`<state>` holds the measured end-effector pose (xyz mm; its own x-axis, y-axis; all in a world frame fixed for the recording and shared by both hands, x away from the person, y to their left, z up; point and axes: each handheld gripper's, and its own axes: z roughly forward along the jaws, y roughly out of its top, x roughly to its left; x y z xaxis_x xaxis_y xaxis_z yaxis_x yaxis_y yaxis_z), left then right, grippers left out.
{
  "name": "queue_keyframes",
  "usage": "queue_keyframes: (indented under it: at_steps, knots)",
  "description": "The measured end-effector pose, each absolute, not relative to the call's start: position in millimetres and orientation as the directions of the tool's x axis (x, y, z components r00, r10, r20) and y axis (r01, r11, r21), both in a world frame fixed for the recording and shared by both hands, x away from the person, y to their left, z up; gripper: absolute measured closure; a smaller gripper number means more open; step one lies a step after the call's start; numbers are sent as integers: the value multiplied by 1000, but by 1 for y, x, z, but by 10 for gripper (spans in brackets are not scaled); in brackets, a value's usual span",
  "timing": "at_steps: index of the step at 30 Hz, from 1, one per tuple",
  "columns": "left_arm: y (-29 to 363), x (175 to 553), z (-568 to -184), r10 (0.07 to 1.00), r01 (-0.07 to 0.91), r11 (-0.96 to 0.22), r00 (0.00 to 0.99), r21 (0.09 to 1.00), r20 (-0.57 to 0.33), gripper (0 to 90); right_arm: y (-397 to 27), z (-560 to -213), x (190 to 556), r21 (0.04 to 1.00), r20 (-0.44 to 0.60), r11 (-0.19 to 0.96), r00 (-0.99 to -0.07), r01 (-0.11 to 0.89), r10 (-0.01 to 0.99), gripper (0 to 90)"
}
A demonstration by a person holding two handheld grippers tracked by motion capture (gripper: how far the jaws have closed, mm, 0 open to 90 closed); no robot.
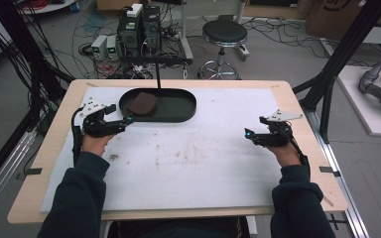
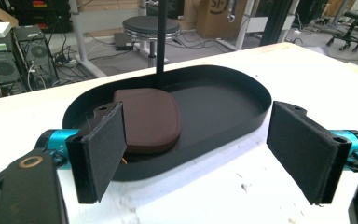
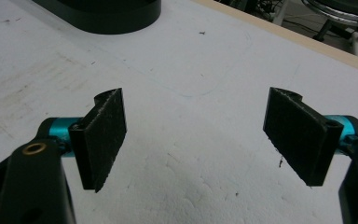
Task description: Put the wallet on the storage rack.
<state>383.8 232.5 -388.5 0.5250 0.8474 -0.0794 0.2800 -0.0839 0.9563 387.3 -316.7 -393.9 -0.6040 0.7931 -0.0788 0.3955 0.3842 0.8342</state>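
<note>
While the brown pad (image 2: 149, 119) already lies flat in the left part of the black oval tray (image 1: 188, 105), at the far side of the white mat (image 1: 203, 158), the placing seems finished and only pulling the hands back is left. Left gripper (image 1: 123, 122) stands just near the tray's left end, jaws wide with nothing between; right gripper (image 1: 250, 135), well apart at the right, is wide and empty too. No readable writing is on the pad or tray.

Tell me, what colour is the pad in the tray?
Brown pad; the left gripper view shows it best.
</note>
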Motion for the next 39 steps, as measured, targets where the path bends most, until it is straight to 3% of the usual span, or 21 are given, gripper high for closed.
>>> queue_keyframes:
  at_steps: [18, 39]
  knots:
    - [234, 356, -404, 831, 269, -96, 552, 958, -71, 198, -318, -389, 370, 845, -82, 368, -587, 387, 805, 216]
    - [231, 356, -410, 819, 286, -118, 570, 951, -70, 199, -318, -391, 370, 839, -86, 376, -586, 394, 806, 216]
